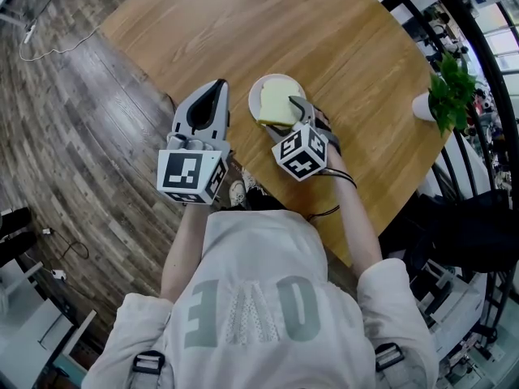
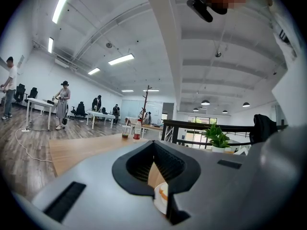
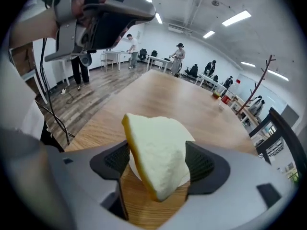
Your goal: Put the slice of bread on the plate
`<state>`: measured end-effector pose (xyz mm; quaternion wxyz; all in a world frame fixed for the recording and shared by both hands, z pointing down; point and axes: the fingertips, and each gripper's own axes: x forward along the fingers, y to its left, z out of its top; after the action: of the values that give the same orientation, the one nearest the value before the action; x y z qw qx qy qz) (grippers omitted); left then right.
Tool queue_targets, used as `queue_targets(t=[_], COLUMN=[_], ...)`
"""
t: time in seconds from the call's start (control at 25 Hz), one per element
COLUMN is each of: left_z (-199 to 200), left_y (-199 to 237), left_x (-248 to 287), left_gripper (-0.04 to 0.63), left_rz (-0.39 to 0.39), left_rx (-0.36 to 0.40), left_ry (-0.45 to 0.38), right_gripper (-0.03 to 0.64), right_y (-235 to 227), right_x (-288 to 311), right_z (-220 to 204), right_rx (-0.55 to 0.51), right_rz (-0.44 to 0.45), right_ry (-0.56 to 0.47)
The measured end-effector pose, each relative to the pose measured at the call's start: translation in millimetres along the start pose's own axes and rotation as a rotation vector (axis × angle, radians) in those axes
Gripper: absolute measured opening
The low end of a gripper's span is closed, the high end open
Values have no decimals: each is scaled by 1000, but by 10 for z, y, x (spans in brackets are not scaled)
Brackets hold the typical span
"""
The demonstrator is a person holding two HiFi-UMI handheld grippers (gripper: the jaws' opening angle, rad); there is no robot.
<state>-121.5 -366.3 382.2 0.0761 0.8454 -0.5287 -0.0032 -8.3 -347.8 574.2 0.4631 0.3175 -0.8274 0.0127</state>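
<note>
A pale slice of bread (image 1: 280, 102) with a yellow crust rests on a small white plate (image 1: 258, 90) near the front edge of the round wooden table (image 1: 243, 23). My right gripper (image 1: 296, 110) points down at the plate's near side. In the right gripper view its jaws stand wide apart with the bread (image 3: 160, 152) leaning between them, and a sliver of plate (image 3: 132, 167) shows beneath. The pads do not press on the bread. My left gripper (image 1: 217, 86) hovers level just left of the plate, shut and empty (image 2: 154, 145). The plate's edge (image 2: 160, 198) shows through its gap.
A potted green plant (image 1: 450, 91) stands at the table's right edge, beside a black railing (image 1: 486, 71). Wooden floor (image 1: 73, 136) lies left of the table. In the left gripper view, a bottle and a cup (image 2: 137, 131) sit on a far table, and people stand in the distance.
</note>
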Motion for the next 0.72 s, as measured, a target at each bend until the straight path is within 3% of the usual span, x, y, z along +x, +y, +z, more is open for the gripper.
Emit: queue_targets(t=[0.2, 0.44, 0.6, 0.72], left_z=[6, 77, 177, 319], left_y=[34, 28, 15, -46], left_x=[-19, -36, -59, -79], left_gripper=[8, 8, 8, 8], left_rz=[11, 19, 20, 23], left_rx=[-3, 5, 25, 125], left_ry=[-3, -21, -46, -70], right_gripper=[336, 336, 334, 333], right_y=[53, -67, -298, -517], right_x=[-102, -347, -705, -1067], right_z=[126, 376, 718, 983], right_rx=[28, 147, 318, 479], right_rz=[54, 21, -33, -74], right_ry=[-61, -174, -359, -548])
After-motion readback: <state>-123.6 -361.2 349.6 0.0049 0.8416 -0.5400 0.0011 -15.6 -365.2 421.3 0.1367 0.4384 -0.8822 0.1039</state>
